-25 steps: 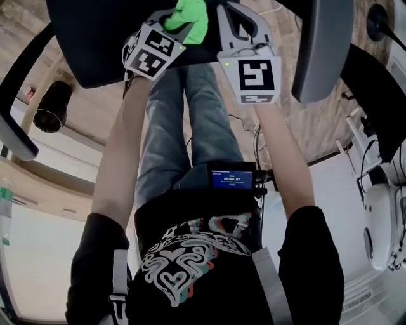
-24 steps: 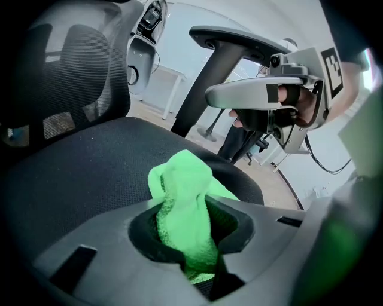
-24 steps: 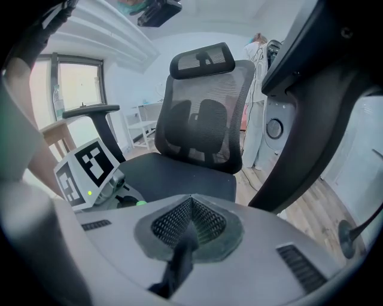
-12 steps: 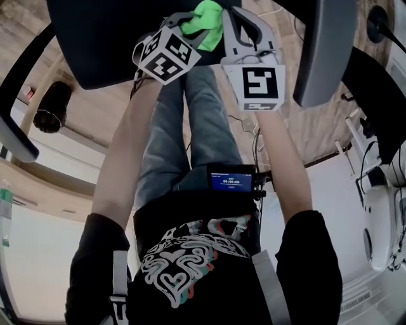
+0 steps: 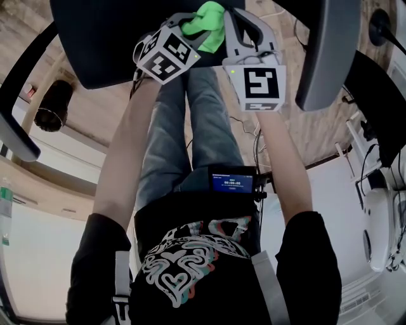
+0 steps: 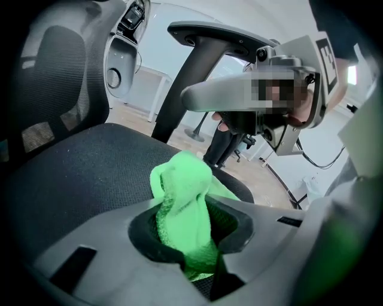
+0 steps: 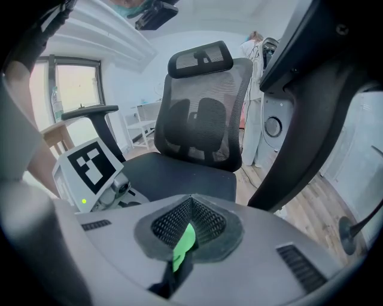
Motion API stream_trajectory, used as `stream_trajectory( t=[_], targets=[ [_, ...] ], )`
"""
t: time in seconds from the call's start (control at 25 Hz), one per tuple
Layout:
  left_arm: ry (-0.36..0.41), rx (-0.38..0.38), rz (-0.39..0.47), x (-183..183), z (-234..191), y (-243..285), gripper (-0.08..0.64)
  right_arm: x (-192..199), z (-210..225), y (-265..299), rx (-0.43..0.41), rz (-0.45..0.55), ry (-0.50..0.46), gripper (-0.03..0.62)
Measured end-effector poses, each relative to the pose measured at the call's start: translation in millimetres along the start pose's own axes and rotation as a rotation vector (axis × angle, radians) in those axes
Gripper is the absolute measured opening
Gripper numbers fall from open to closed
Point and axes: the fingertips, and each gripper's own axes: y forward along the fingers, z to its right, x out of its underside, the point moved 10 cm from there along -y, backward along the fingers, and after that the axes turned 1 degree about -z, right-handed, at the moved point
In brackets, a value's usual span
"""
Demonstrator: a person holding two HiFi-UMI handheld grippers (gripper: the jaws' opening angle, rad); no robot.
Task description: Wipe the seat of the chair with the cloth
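At top centre of the frame, above the black mesh chair seat (image 5: 108, 44), pinching a bunched bright green terry cloth (image 5: 207, 18) in the left hand-held gripper (image 5: 189, 24). Just right of it, pressing the right hand-held gripper (image 7: 191, 203) together on a green sliver.

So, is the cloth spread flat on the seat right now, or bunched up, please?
Bunched up: the cloth is a crumpled wad pinched by the left gripper, not laid flat.
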Motion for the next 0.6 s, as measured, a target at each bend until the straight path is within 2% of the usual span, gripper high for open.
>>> stream_trajectory(
  t=[0.4, 0.6],
  targets=[
    [0.003, -0.003, -0.001, 3, -10, -6, 0.097, 3, -2, 1, -0.012, -0.003, -0.011, 0.002],
    [-0.034, -0.006, -0.001, 8, -11, -10, 0.097, 8, -8, -3, -0.023, -0.025, -0.004, 0.003]
  ],
)
